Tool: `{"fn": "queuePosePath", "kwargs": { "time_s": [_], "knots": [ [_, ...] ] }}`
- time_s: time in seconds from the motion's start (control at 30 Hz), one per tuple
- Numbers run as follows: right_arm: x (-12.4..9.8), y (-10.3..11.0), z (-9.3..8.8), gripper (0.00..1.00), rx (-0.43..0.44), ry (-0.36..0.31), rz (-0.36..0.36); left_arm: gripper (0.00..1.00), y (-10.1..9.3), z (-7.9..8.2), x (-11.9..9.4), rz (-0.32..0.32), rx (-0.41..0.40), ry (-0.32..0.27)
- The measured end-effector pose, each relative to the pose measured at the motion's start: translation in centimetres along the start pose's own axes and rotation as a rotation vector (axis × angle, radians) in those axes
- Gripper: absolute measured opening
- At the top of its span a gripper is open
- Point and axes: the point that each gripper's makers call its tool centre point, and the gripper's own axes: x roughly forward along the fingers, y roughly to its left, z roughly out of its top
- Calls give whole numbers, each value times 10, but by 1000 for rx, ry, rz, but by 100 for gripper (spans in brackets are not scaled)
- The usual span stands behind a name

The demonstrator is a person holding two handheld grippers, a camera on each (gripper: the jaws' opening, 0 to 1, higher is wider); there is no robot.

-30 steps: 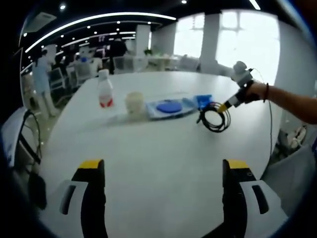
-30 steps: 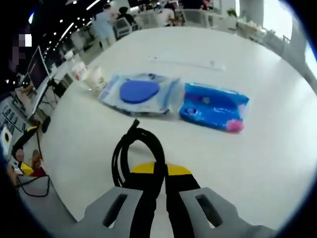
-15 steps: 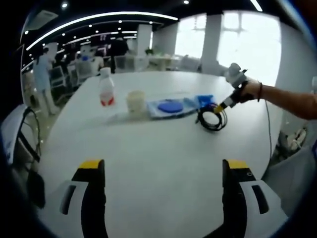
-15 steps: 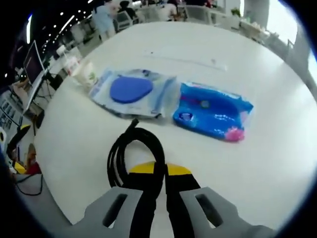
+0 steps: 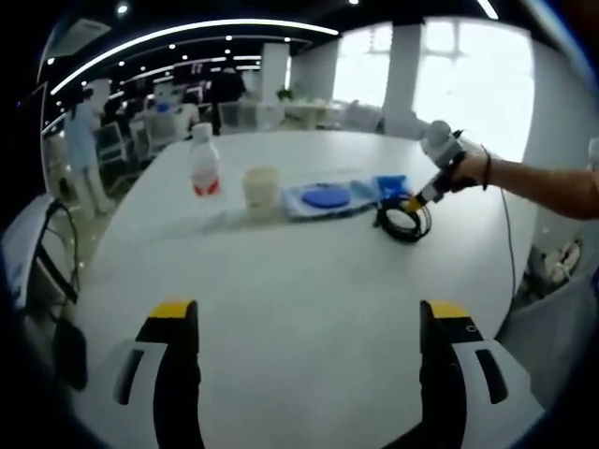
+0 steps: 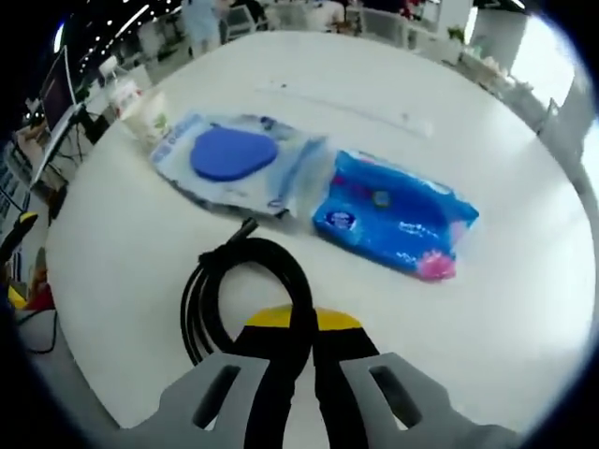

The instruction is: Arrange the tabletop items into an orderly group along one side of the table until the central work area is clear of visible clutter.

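While right gripper (image 6: 301, 348) clamps black cable coil (image 6: 245, 292), left gripper (image 5: 309, 323) gapes, clear pouch (image 6: 236, 168) holding blue disc (image 6: 232, 153).

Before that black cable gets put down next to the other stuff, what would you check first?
1. Right gripper shut on coiled black cable: ok.
2. Bare round white table beside the blue wipes packet: ok.
3. Clear pouch with a blue disc out of the cable's way: ok.
4. Left gripper open, holding nothing: ok.
5. White bottle with a red label and pale cup upright: ok.
6. Cable end free of snags: cannot tell.
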Motion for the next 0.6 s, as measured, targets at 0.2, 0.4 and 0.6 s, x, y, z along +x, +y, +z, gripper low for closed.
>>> {"fn": "queuePosePath", "kwargs": {
  "time_s": [0.2,0.4,0.6],
  "knots": [
    [6,-1,1,6,-39,6,-25,95,1,1,0,5,2,-2],
    [11,-3,2,8,-77,13,-50,95,3,1,0,7,-2,-5],
    [12,-5,4,9,-134,13,-70,95,3,1,0,8,-5,-8]
  ]
}}
